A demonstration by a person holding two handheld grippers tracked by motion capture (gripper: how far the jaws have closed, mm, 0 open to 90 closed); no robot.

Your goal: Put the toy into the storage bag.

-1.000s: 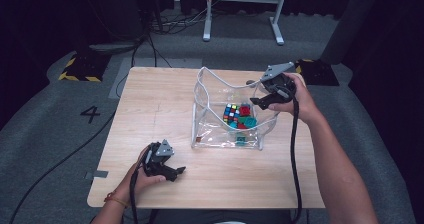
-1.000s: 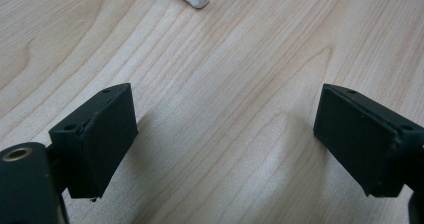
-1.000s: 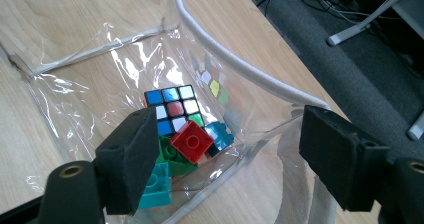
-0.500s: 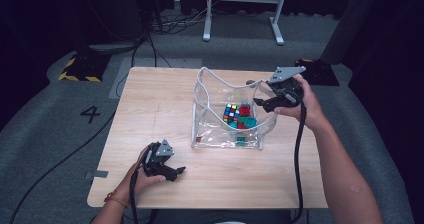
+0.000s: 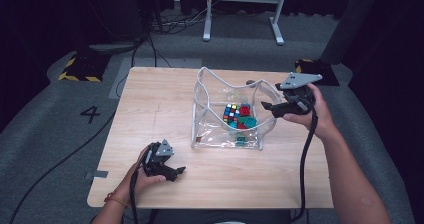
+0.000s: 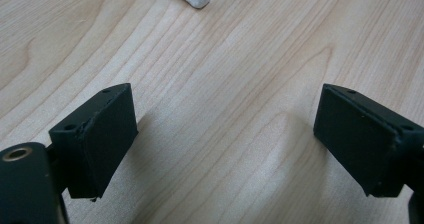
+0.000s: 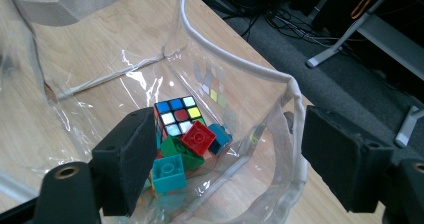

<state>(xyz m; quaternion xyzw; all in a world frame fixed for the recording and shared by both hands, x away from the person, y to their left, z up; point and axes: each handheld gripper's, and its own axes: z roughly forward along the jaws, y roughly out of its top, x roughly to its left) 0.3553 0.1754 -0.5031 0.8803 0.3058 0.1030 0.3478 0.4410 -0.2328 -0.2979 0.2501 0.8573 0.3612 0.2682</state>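
Wooden table bears clear bag holding puzzle cube and bricks.

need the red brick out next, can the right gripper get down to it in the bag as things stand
Probably yes. The right gripper hangs open at the clear bag's open rim, and the red brick lies on top of the pile, uncovered.
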